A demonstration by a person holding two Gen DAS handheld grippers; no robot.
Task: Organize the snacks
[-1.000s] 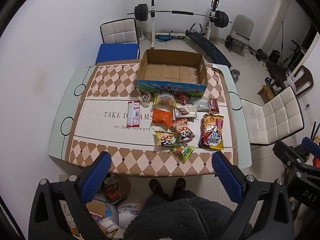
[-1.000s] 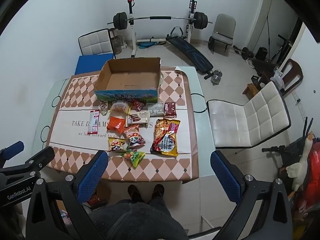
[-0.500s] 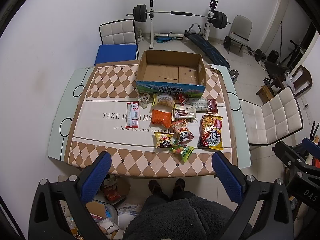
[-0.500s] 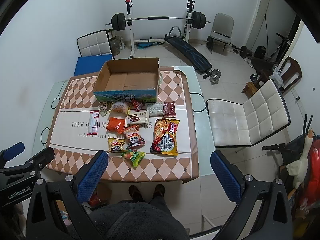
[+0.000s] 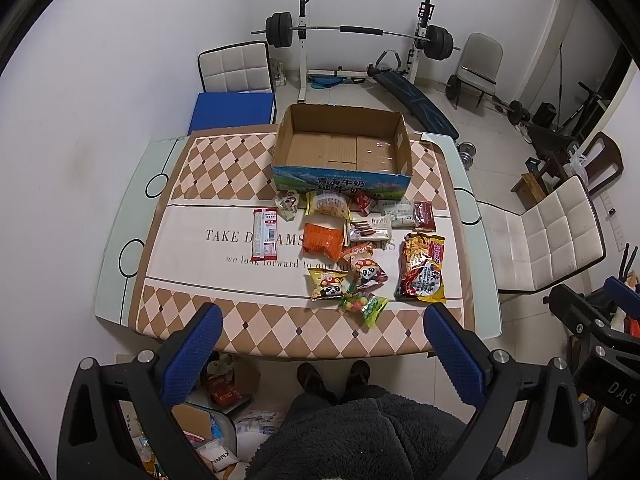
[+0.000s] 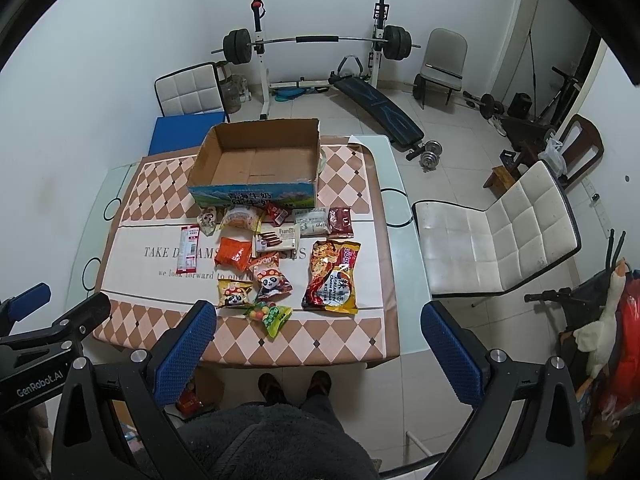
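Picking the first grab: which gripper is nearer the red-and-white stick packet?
Left. The left gripper hovers open, nearly in line with the stick packet; the right gripper, also open, sits farther right.

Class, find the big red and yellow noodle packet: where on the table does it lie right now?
In both wrist views the noodle packet lies flat on the right of the snack pile, nearest the table's right edge, just right of the panda snack bag and in front of the cardboard box.

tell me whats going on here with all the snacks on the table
A person stands at the near edge of the table, holding a two-finger tool in each hand. The left tool and the right tool are both open, held high above the table and gripping nothing. The snack packets lie loose on the table in front of the cardboard box, which looks empty. No sorting has begun.
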